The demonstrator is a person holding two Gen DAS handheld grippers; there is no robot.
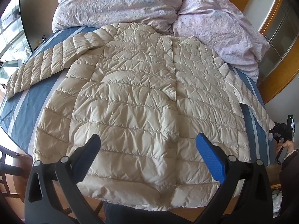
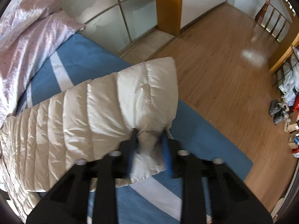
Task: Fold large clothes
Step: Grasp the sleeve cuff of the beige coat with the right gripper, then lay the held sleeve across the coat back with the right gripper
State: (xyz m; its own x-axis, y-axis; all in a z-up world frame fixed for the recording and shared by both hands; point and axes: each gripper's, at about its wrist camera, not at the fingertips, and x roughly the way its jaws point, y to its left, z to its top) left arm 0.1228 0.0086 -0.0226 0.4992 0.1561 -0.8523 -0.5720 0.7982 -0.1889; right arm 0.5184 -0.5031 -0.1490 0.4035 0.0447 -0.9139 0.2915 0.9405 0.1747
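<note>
A cream quilted down jacket (image 1: 142, 97) lies flat on a bed with a blue and white cover (image 1: 31, 100), one sleeve stretched out to the left. My left gripper (image 1: 147, 140) hovers open above the jacket's lower hem, nothing between its fingers. In the right wrist view my right gripper (image 2: 149, 136) is shut on the cuff end of the jacket's right sleeve (image 2: 104, 108), the fabric bunched between the blue pads. That same gripper shows small at the right edge of the left wrist view, right gripper (image 1: 276, 128), at the sleeve's tip.
A crumpled pale pink duvet (image 1: 145, 5) is heaped at the bed's far end. Wooden floor (image 2: 224, 71) lies beyond the bed's edge, with shoes and clutter (image 2: 284, 110) at the right. A sliding glass door (image 2: 119, 9) stands behind.
</note>
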